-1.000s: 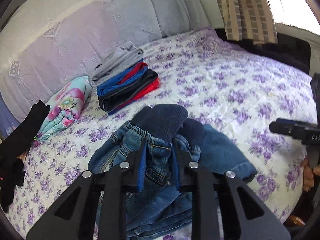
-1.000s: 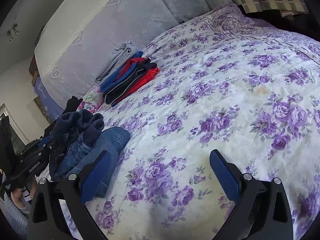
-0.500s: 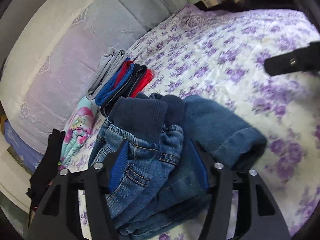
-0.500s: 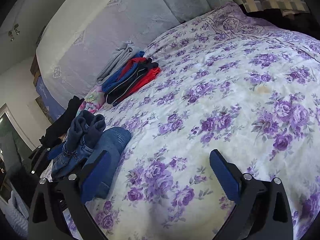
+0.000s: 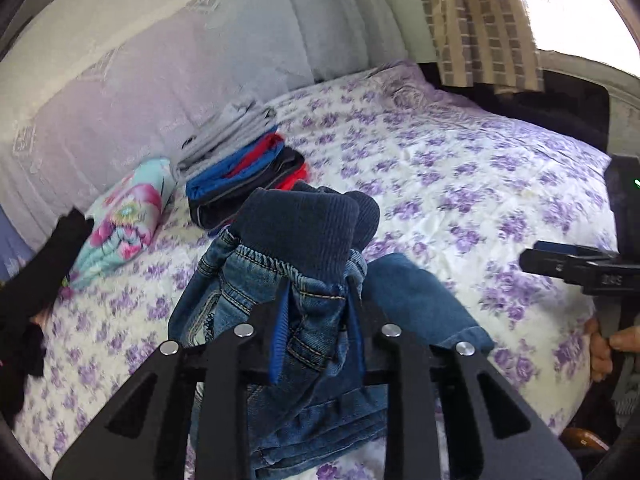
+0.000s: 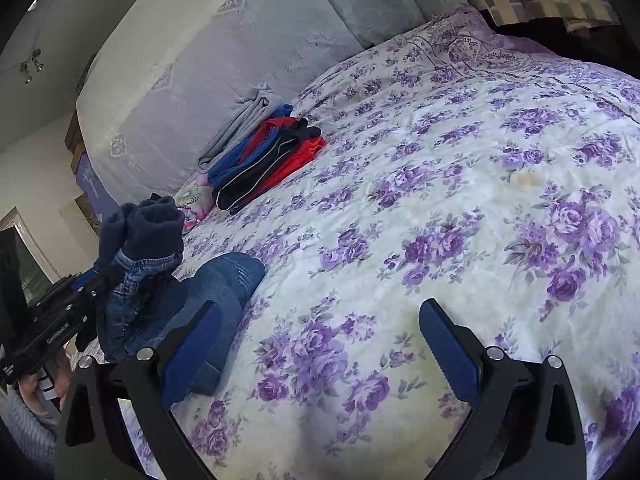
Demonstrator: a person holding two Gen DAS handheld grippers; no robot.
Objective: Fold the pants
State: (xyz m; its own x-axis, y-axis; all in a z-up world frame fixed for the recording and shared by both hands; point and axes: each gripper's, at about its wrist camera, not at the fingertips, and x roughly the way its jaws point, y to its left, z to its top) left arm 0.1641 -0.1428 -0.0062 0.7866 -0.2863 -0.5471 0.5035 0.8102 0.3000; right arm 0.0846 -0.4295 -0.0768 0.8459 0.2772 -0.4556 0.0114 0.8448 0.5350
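Observation:
Blue denim pants (image 5: 304,280) with a dark knit waistband lie bunched on the floral bedspread (image 5: 460,184). My left gripper (image 5: 316,312) is shut on the denim just below the waistband and holds that end lifted; the legs hang and rest on the bed. The pants also show in the right wrist view (image 6: 160,264), at the left, held by the left gripper (image 6: 100,280). My right gripper (image 6: 320,344) is open and empty, low over the bed to the right of the pants' leg (image 6: 228,276). It shows at the right edge of the left wrist view (image 5: 576,268).
A stack of folded clothes (image 5: 244,168) in grey, blue, red and black lies near the headboard (image 5: 160,80), also seen in the right wrist view (image 6: 264,152). A floral folded item (image 5: 128,216) and a black garment (image 5: 36,264) lie to the left. Curtains (image 5: 480,20) hang behind.
My left gripper opened over the pants half a second ago, then shut again on the denim below the waistband and lifted it. The right gripper stayed open and nearly still.

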